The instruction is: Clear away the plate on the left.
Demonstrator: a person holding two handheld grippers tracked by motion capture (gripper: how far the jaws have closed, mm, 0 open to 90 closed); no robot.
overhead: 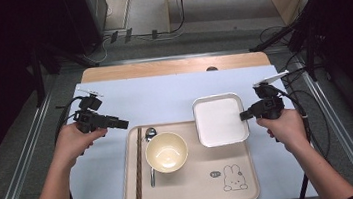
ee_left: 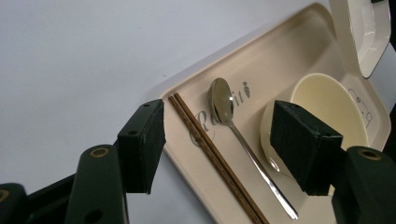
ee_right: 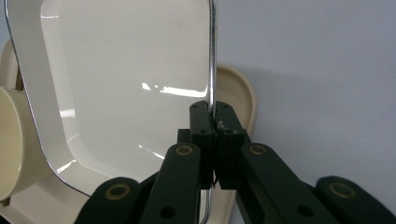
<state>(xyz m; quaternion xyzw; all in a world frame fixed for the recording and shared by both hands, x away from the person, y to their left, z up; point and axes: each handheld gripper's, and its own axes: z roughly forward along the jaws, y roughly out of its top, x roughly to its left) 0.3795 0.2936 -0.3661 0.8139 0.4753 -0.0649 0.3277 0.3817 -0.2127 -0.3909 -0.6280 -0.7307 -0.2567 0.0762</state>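
Between the right hand-held gripper's [ee_right: 215, 123] jaws, fully pinched together, sits the thin metal-edged rim of the white square enamel dish [overhead: 219, 120]. That dish rests on the far right corner of the beige plastic tray [overhead: 195, 195] on the counter [overhead: 164, 93]. I'd guess it's light and stiff, but the glossy rim looks slippery, so a firm edge pinch makes sense. The left hand-held gripper [overhead: 123, 123] hovers wide open and empty beside the tray's left edge.
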